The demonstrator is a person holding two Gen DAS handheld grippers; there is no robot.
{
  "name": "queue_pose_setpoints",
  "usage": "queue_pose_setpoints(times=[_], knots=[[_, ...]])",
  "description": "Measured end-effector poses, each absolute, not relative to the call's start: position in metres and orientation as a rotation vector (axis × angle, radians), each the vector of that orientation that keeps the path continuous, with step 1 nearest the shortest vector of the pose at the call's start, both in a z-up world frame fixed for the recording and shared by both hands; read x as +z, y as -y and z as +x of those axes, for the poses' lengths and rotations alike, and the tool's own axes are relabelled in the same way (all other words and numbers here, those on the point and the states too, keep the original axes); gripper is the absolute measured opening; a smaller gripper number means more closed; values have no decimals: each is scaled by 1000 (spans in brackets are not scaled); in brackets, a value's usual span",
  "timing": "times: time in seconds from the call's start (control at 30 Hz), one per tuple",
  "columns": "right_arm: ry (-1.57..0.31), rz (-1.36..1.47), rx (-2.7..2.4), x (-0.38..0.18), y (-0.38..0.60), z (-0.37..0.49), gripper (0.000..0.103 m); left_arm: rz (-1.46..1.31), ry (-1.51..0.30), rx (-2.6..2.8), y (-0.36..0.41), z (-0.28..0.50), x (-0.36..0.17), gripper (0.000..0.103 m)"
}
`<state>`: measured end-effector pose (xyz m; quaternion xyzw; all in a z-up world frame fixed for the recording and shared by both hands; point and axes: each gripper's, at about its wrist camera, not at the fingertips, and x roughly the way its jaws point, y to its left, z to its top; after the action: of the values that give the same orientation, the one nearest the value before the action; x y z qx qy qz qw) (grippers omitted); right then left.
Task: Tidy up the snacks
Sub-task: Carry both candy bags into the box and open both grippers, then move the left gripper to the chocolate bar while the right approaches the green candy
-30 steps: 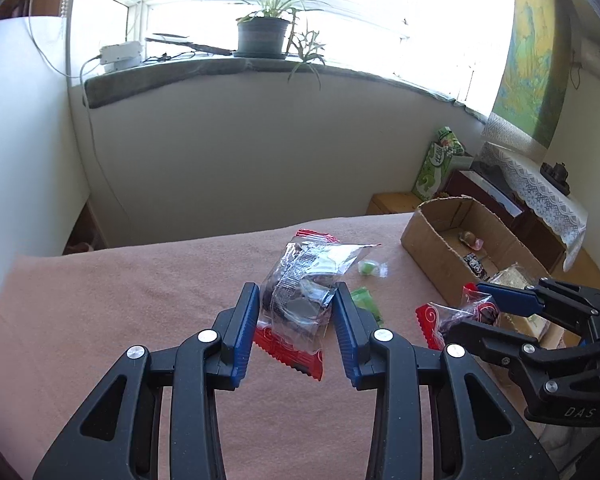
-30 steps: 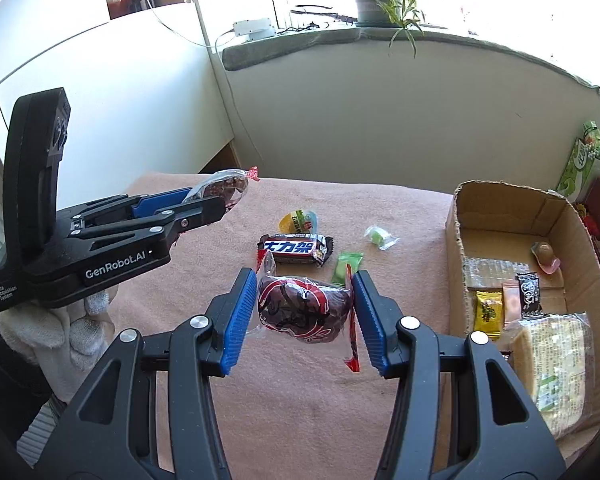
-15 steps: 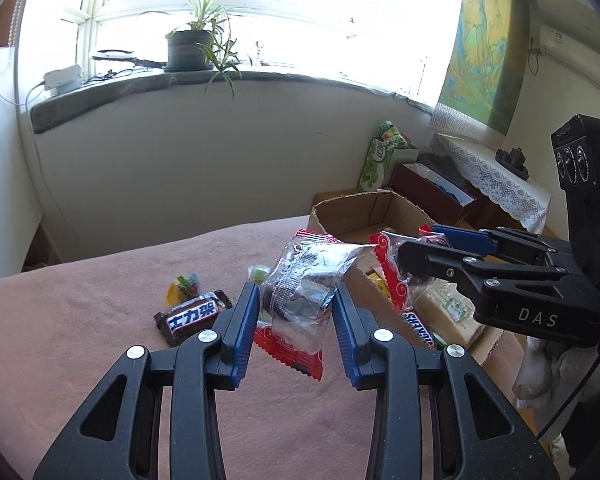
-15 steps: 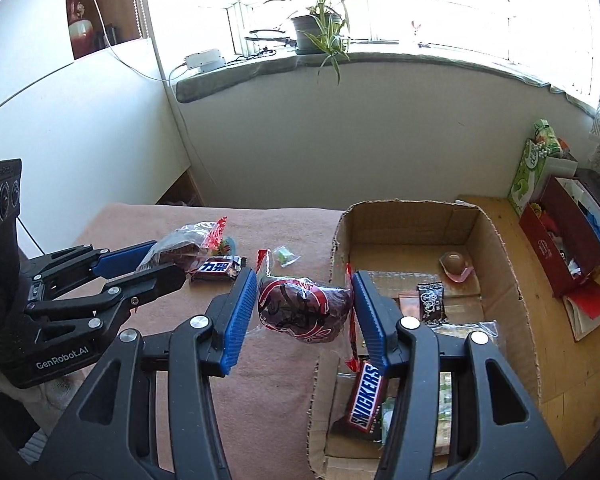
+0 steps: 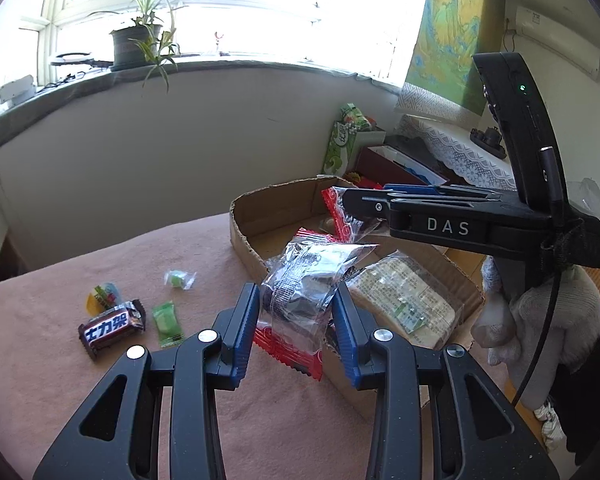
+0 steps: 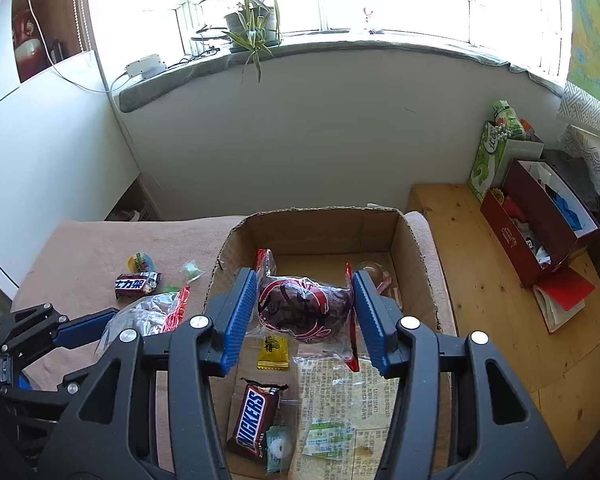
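Note:
My left gripper (image 5: 296, 300) is shut on a clear snack packet with red crimped ends (image 5: 304, 300), held over the near left edge of the cardboard box (image 5: 244, 240). My right gripper (image 6: 305, 300) is shut on a dark red round snack in clear wrap (image 6: 302, 306), held above the inside of the cardboard box (image 6: 324, 232). Each gripper shows in the other's view: the right gripper (image 5: 340, 204) reaches over the box, and the left gripper (image 6: 112, 322) hangs at the box's left side. The box holds a Snickers bar (image 6: 252, 418), a yellow sachet (image 6: 274, 354) and a large clear pack (image 6: 340, 412).
On the pink cloth (image 5: 100, 400) left of the box lie a brown chocolate bar (image 5: 112, 330), a green candy (image 5: 167, 322), a small clear-wrapped green sweet (image 5: 177, 279) and a yellow-green sweet (image 5: 102, 296). A wooden floor (image 6: 492, 300) and a red box (image 6: 540, 232) lie to the right.
Both grippers carried their packets rightwards from over the cloth to the box. The right one now hangs over the box's inside, and the left one has reached its near left edge.

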<state>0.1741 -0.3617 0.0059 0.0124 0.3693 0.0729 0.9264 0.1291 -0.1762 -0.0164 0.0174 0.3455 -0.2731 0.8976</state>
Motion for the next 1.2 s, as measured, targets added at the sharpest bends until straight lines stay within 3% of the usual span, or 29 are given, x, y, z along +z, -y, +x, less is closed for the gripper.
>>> queue_pose_setpoints(times=[1.03, 1.07, 1.17, 1.2], knots=[[-825, 56, 119, -17, 389, 222, 56, 65, -732, -645, 227, 132, -15, 37], [-824, 53, 118, -17, 389, 222, 57, 64, -732, -646, 227, 132, -15, 38], [-813, 45, 111, -15, 388, 220, 76, 62, -729, -651, 227, 130, -14, 44], [-808, 44, 108, -14, 388, 219, 77, 62, -729, -652, 227, 129, -14, 44]])
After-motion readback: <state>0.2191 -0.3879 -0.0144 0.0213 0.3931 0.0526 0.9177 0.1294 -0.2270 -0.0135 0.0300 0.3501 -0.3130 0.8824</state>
